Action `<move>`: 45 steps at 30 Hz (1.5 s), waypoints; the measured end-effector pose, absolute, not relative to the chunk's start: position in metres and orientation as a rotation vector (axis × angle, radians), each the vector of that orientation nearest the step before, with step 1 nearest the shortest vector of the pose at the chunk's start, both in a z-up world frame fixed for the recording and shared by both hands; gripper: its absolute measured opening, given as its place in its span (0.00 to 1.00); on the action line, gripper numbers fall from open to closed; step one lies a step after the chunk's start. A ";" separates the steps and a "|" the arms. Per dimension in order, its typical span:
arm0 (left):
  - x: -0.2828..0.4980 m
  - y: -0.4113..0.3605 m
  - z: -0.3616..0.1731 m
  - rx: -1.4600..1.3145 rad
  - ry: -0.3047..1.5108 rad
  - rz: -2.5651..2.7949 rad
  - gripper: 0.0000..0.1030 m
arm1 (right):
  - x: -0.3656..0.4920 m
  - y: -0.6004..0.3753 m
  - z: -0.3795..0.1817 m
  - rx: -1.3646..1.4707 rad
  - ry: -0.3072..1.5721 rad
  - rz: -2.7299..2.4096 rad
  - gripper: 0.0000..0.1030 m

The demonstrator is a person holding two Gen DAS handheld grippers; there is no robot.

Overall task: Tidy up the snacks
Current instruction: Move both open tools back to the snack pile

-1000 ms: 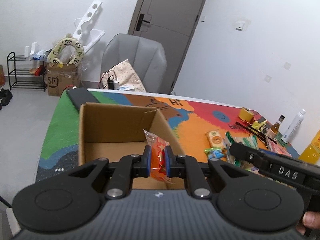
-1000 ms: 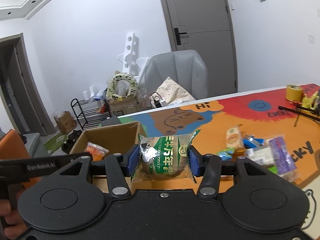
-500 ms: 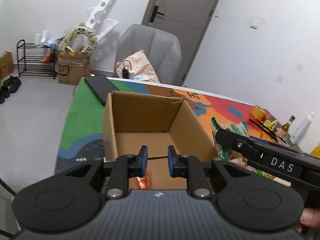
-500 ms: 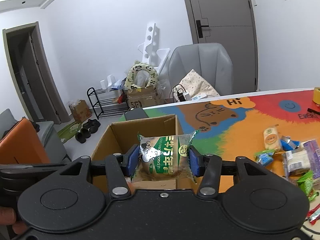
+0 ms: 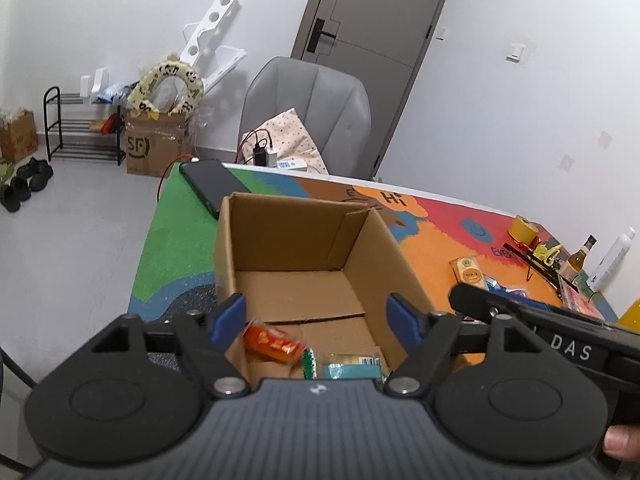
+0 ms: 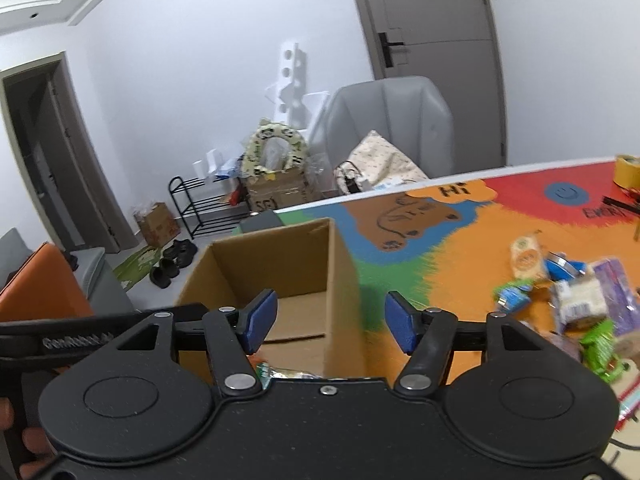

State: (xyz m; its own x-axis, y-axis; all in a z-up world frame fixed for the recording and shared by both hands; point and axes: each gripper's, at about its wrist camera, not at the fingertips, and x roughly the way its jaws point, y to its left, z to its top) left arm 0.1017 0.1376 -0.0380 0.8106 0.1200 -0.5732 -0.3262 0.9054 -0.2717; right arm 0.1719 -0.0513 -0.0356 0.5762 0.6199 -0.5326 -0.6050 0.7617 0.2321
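Note:
An open cardboard box (image 5: 320, 240) stands on the colourful table mat; it also shows in the right wrist view (image 6: 344, 256). My left gripper (image 5: 318, 322) is open and empty above the box's near end. Below it on the box floor lie an orange snack packet (image 5: 272, 344) and a green-wrapped bun packet (image 5: 348, 366). My right gripper (image 6: 330, 322) is open and empty over the box's near right corner; an edge of the bun wrapper (image 6: 276, 372) shows just below it. Loose snacks (image 6: 576, 296) lie in a heap on the mat to the right.
A black phone (image 5: 212, 188) lies on the mat behind the box. A yellow tape roll (image 5: 526, 229), bottles (image 5: 576, 258) and a black stand sit at the far right. A grey chair (image 5: 308, 116) stands behind the table.
Both grippers have opened. The orange packet has dropped from the left one and the green bun packet from the right one; both now lie in the box.

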 end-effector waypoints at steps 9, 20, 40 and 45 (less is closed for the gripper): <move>0.113 0.114 -0.036 -0.348 0.618 0.204 0.84 | 0.181 -0.088 -0.043 0.072 0.685 0.656 0.75; 0.121 0.076 -0.035 -0.309 0.678 0.122 0.87 | 0.186 -0.124 -0.046 0.096 0.709 0.627 0.83; 0.160 0.014 -0.035 -0.275 0.706 0.009 0.87 | 0.206 -0.204 -0.065 0.183 0.736 0.484 0.97; 0.170 -0.003 -0.039 -0.253 0.711 -0.039 0.87 | 0.211 -0.220 -0.072 0.196 0.740 0.453 0.97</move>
State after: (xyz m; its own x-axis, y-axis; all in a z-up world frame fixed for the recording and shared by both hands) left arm 0.1699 -0.0029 -0.0385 0.7585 -0.1208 -0.6404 -0.0509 0.9687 -0.2430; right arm 0.2111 -0.2197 -0.0722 0.6478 0.4635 -0.6046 -0.3274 0.8860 0.3284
